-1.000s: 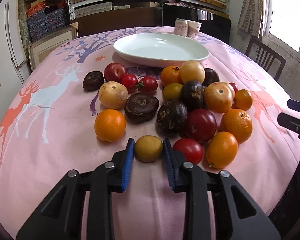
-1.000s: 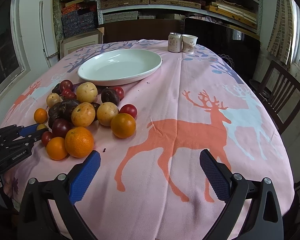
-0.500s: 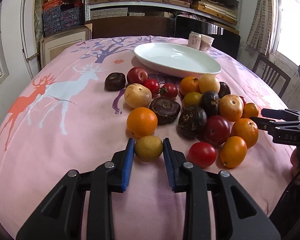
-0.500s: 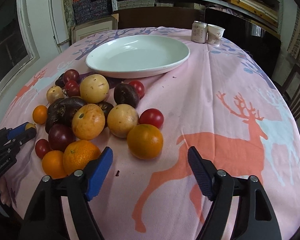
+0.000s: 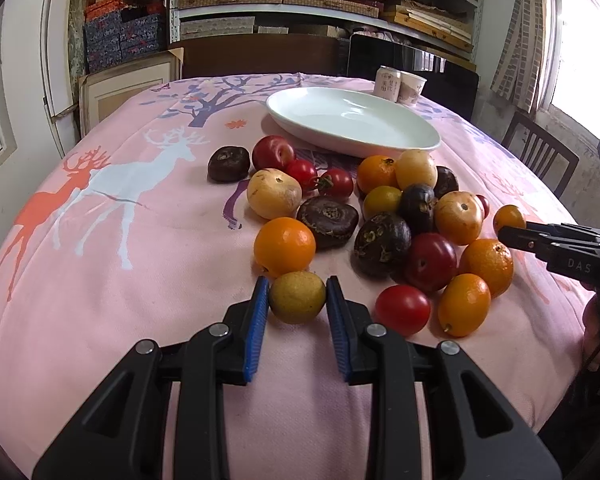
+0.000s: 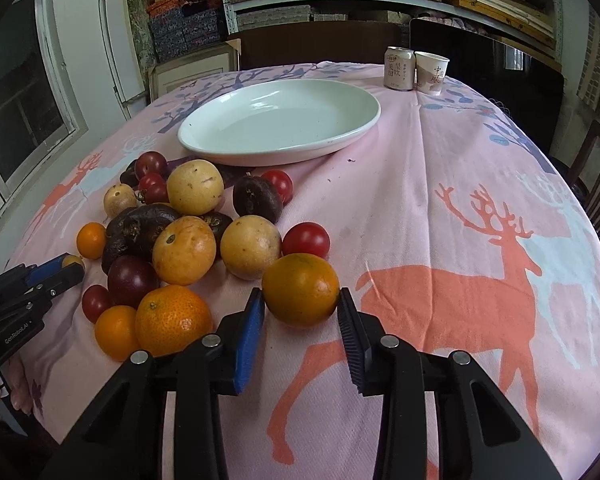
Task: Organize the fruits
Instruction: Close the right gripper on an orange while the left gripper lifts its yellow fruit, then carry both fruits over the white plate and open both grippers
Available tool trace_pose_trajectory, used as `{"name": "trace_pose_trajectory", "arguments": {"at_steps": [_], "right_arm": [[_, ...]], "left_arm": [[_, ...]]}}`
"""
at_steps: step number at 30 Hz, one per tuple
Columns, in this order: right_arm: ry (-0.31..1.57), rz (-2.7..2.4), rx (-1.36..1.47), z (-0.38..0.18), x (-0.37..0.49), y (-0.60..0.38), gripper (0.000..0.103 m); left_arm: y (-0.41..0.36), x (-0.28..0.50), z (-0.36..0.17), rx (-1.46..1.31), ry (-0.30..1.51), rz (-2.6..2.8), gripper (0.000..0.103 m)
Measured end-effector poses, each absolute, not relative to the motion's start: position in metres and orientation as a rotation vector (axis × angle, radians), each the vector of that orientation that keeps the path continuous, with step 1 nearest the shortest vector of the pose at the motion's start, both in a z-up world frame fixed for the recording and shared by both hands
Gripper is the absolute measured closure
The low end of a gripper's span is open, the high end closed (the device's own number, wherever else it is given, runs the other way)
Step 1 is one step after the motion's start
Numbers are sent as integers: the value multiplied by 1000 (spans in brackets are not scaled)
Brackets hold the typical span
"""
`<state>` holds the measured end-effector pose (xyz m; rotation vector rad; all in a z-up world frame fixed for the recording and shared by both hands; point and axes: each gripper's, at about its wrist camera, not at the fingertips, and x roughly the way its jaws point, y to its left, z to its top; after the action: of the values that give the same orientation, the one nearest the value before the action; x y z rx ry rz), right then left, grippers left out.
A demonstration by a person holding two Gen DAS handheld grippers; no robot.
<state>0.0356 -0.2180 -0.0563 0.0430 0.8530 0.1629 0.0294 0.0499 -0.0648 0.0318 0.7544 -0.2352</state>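
Many fruits lie in a heap on the pink deer-print tablecloth, in front of an empty white plate. My left gripper is shut on a small yellow-green fruit at the near edge of the heap, just below an orange. It also shows at the left of the right wrist view, as the left gripper. My right gripper is closing on an orange at the heap's right side, with both pads against its flanks. The right gripper reaches in from the right.
A drink can and a paper cup stand behind the plate. A dark chair is at the table's right. Shelves of boxes fill the back wall. Bare cloth with an orange deer lies right of the heap.
The right gripper came forward and down to the orange, and its jaws narrowed from wide open to the orange's sides. The left gripper kept its grip on the small fruit.
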Motion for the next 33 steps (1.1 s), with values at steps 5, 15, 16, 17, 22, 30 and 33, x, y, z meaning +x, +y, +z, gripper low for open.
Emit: {"name": "trace_pose_trajectory", "arguments": {"at_steps": [5, 15, 16, 17, 22, 30, 33], "right_arm": [[818, 185, 75, -36, 32, -230, 65], [761, 207, 101, 12, 89, -237, 65], [763, 209, 99, 13, 98, -235, 65], [768, 206, 93, 13, 109, -233, 65], [826, 187, 72, -2, 163, -223, 65], [799, 139, 69, -6, 197, -226, 42], [763, 133, 56, -1, 175, -230, 42]], "left_arm": [[47, 25, -53, 29, 732, -254, 75], [5, 77, 17, 110, 616, -334, 75], [0, 89, 20, 117, 623, -336, 75], [-6, 104, 21, 116, 640, -340, 75], [-31, 179, 5, 115, 754, -339, 74], [-40, 224, -10, 95, 758, -295, 30], [-26, 204, -1, 82, 728, -275, 28]]}}
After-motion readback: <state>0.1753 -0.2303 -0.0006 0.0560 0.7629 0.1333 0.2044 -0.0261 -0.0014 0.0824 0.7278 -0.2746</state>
